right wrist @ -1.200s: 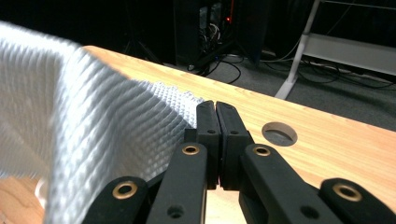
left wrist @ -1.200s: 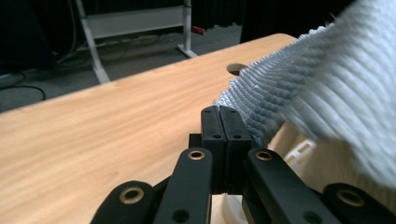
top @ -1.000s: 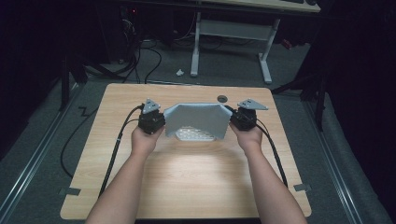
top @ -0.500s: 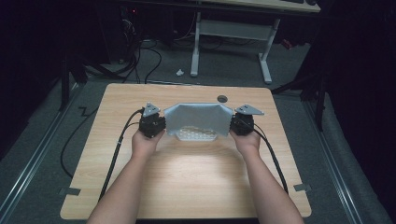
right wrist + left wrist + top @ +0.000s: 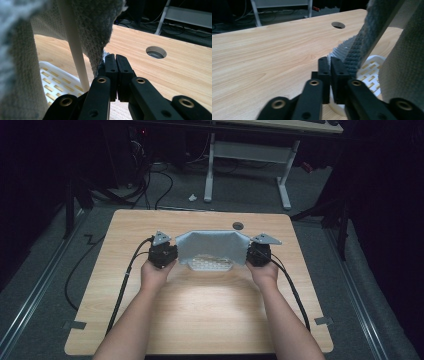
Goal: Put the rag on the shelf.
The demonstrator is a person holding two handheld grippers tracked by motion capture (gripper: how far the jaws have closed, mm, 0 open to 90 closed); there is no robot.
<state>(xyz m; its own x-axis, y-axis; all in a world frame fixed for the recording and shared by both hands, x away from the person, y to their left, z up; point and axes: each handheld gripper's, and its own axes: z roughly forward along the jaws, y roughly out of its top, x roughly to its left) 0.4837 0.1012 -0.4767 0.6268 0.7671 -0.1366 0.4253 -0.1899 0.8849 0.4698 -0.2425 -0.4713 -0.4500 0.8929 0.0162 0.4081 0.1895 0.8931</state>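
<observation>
Both grippers hold a grey cloth (image 5: 212,245) stretched over a white basket (image 5: 210,265) on the table (image 5: 200,315). The left gripper (image 5: 172,254) pinches one edge, its jaws having just opened slightly. The right gripper (image 5: 251,254) stays clamped on the other.

lab | dark room | wooden table (image 5: 200,320) | floor cables (image 5: 165,185)

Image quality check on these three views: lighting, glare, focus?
High view: table lit with a bright patch near the person, surrounding room almost black. Left gripper view: jaws sharp, grey cloth at right close and soft, white basket readable. Right gripper view: cloth at left very blurred, table hole fairly clear. No strong glare.
</observation>
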